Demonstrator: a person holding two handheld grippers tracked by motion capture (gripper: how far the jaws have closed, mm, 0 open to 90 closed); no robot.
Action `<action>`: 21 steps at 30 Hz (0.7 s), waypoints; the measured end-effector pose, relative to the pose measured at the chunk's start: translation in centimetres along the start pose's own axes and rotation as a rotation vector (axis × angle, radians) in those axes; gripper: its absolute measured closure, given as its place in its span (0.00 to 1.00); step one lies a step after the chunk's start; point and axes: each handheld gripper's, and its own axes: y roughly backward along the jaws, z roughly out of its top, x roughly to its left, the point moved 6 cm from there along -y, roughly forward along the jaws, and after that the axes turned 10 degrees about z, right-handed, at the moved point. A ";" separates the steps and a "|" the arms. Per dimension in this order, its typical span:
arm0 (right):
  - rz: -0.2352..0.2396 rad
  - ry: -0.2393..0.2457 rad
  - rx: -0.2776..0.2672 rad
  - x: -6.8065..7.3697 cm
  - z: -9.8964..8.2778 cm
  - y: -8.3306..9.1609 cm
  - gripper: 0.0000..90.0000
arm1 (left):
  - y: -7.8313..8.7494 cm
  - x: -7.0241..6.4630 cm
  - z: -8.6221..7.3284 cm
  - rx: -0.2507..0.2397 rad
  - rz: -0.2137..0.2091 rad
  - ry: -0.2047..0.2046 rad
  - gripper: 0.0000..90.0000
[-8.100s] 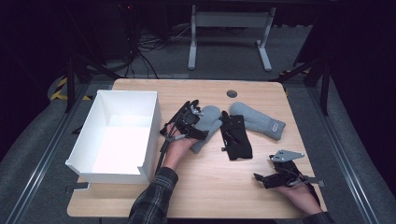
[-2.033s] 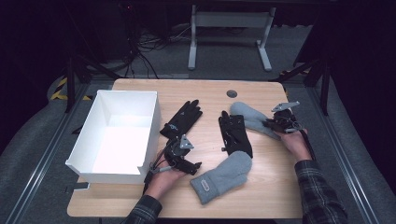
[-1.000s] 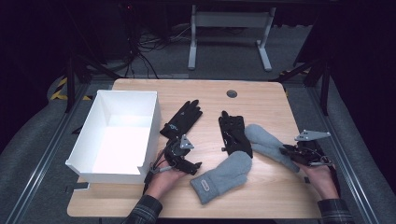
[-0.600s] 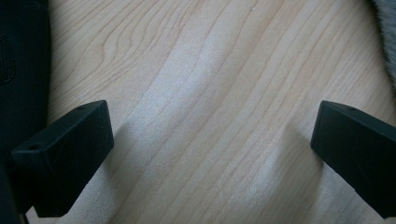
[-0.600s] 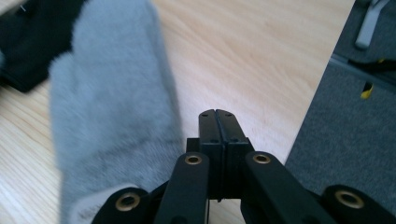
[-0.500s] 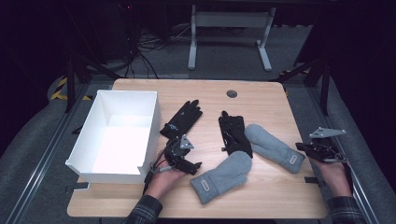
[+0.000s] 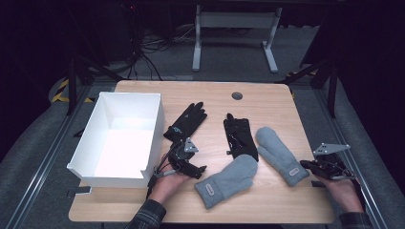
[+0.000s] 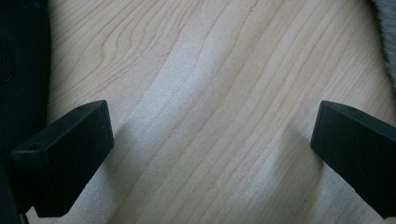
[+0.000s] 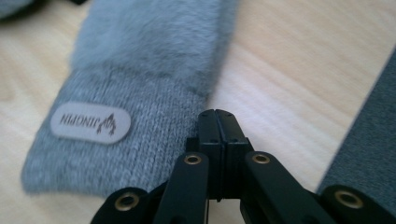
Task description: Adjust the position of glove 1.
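Observation:
Two grey mittens and two black gloves lie on the wooden table (image 7: 267, 100). One mitten (image 7: 227, 180) is at the front centre, the other (image 7: 281, 155) to its right. The black gloves (image 7: 187, 121) (image 7: 240, 138) lie behind them. My left gripper (image 7: 197, 170) rests between the white box and the front mitten. It is open over bare wood (image 8: 210, 140), with a black glove (image 8: 21, 60) at one side and grey fleece (image 8: 387, 42) at the other. My right gripper (image 7: 305, 165) is at the table's right edge, shut and empty (image 9: 218, 116), just off the labelled cuff of the right mitten (image 9: 140, 60).
A white open-topped box (image 7: 107, 174) stands at the table's left side. A round cable hole (image 7: 237, 95) sits at the back centre. Grey floor (image 9: 369, 140) shows past the right table edge, close to my right gripper.
My left gripper brought one mitten to the front centre and let go. My right gripper dragged the other mitten forward and right, released it and drew back to the right edge, now shut.

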 end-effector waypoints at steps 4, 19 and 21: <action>0.042 0.023 0.013 1.9 -0.4 0.0 1.00 | 0.0 0.0 0.0 -0.002 0.000 -0.001 0.00; 0.188 0.130 0.002 6.8 0.4 -0.6 1.00 | 0.0 -0.1 0.0 -0.003 0.001 0.001 0.00; 0.174 0.122 -0.015 6.5 0.8 -0.2 1.00 | 0.0 -0.1 0.0 -0.004 0.001 0.001 0.00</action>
